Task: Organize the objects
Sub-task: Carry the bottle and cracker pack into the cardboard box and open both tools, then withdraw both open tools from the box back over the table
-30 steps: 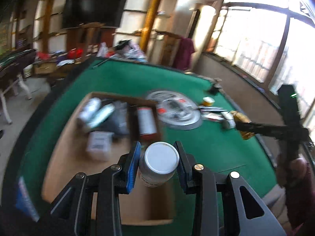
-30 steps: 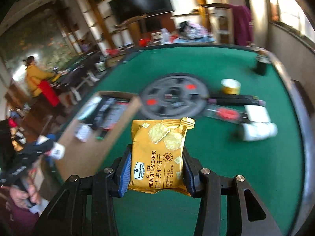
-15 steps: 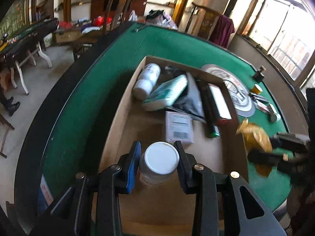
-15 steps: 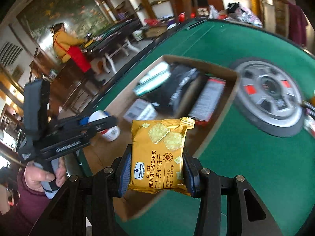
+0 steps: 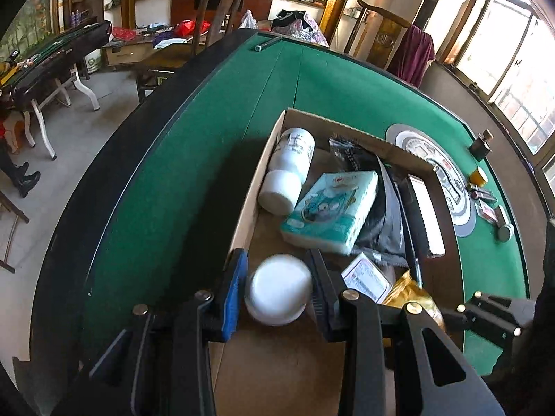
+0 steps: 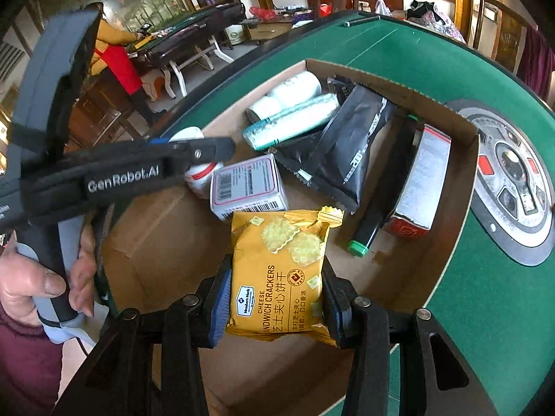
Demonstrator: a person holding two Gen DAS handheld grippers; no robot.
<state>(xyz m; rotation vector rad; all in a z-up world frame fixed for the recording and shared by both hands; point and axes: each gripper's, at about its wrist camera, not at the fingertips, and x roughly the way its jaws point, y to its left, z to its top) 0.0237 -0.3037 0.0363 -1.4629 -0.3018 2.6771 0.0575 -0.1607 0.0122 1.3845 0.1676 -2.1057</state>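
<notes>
My left gripper (image 5: pixel 277 289) is shut on a small white bottle (image 5: pixel 277 289) with a white cap, held over the near left part of an open cardboard box (image 5: pixel 277 128). The right wrist view shows that left gripper (image 6: pixel 204 152) from the side, the bottle (image 6: pixel 201 173) low inside the box (image 6: pixel 447 239). My right gripper (image 6: pixel 275 298) is shut on a yellow pack of cheese sandwich crackers (image 6: pixel 277 274), hanging over the box's near middle. The cracker pack (image 5: pixel 412 294) shows at the lower right of the left wrist view.
The box holds a white tumbler (image 5: pixel 289 166), a teal tissue pack (image 5: pixel 329 204), a black pouch (image 6: pixel 350 145), a white barcode carton (image 6: pixel 246 183), a silver-red carton (image 6: pixel 419 180) and a black tube (image 6: pixel 378 208). A grey disc (image 6: pixel 513 180) lies on the green table (image 5: pixel 194 159). A hand (image 6: pixel 34 284) grips the left handle.
Both grippers swung from over the green felt to above the box and sank toward it, each still gripping its item. The views tilted further downward.
</notes>
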